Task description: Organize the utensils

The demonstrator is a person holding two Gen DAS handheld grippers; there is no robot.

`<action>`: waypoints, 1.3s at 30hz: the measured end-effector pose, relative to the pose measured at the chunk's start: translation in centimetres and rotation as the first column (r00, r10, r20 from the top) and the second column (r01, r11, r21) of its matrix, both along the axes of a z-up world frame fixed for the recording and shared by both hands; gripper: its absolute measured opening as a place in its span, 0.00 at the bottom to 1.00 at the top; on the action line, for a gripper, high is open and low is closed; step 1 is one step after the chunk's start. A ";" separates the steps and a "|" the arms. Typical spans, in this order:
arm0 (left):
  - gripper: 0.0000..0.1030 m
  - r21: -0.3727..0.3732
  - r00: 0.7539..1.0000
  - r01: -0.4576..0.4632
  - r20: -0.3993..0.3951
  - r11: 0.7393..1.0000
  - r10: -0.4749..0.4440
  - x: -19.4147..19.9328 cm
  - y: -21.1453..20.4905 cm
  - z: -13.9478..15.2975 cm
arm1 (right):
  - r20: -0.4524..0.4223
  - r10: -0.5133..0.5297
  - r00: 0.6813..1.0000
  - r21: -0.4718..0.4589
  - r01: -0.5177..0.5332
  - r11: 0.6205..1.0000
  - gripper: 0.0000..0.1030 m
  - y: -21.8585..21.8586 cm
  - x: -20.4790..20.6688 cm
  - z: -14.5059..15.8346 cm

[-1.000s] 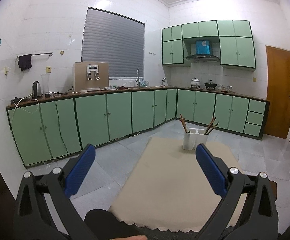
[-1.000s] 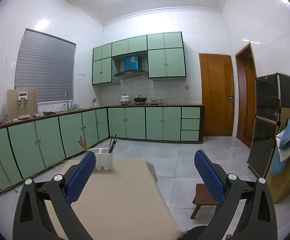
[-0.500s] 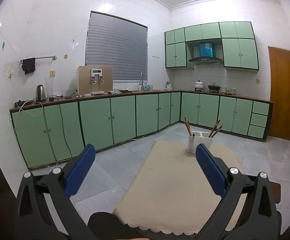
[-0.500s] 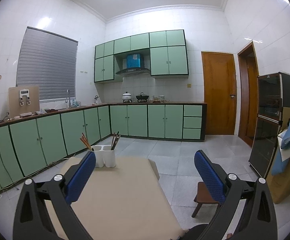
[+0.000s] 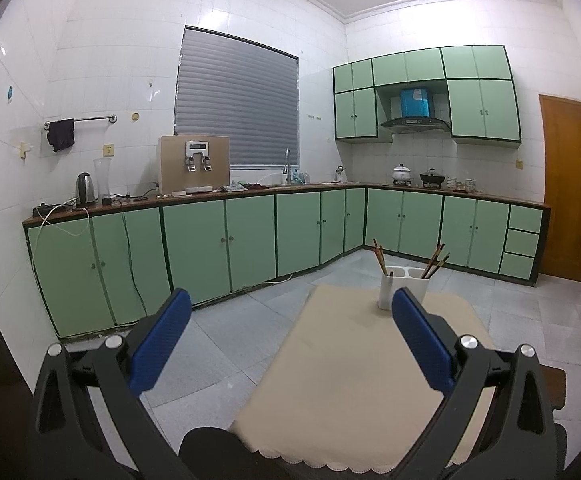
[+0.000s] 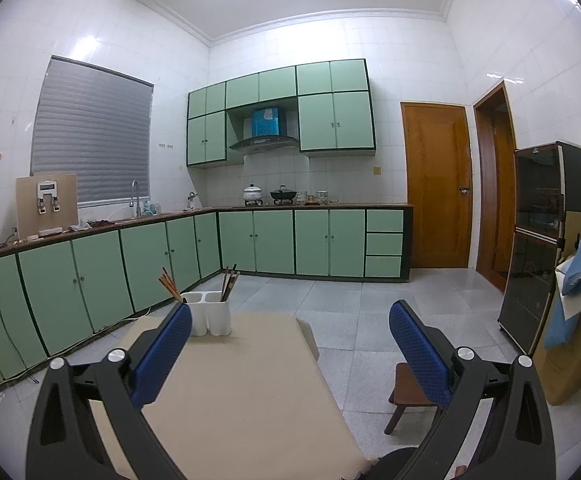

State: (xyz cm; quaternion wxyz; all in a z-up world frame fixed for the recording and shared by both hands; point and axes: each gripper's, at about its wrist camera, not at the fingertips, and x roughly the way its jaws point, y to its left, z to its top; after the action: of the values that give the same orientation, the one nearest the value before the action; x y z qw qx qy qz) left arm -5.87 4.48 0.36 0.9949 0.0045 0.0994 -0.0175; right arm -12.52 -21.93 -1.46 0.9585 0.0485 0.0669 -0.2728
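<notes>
On the far left of the left wrist view a steel electric kettle (image 5: 84,189) stands on the dark wooden worktop (image 5: 250,192) above the run of pale green cabinet doors (image 5: 218,244); nearer, the left hand-held gripper (image 5: 290,340) hangs with its blue-padded fingers (image 5: 158,344) spread wide and nothing between them, aimed down the length of the beige cloth-covered table (image 5: 350,376). At the table's far end stands the white plastic two-compartment utensil holder (image 5: 404,286), well apart from both grippers. Its left compartment holds a few brown wooden chopsticks (image 5: 380,258) leaning left, its right compartment a few darker chopsticks (image 5: 436,260) leaning right; how many are in each is too small to tell. The right hand-held gripper (image 6: 290,344) is likewise released and empty, pointing past the table's right edge towards the grey tiled floor, where a small brown wooden stool (image 6: 414,396) sits just beside the table. The risk from here, as I judge it, lies in the reach: the holder looks light and tall, and the sticks lean outward, so a finger coming in low or from the side could knock it over or nudge it off the far edge, while a loose pinch on thin, smooth sticks could let them slip and scatter
</notes>
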 end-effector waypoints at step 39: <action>0.95 0.004 1.000 0.008 0.005 1.000 -0.008 -0.1 -0.7 0.5 | 0.009 0.002 1.000 0.003 -0.002 1.000 0.94 0.0 -0.2 0.2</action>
State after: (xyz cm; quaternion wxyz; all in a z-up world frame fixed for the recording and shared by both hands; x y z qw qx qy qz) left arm -6.01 3.81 0.86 0.9950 0.0068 0.0970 -0.0211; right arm -12.68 -21.89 -1.25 0.9590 0.0513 0.0630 -0.2714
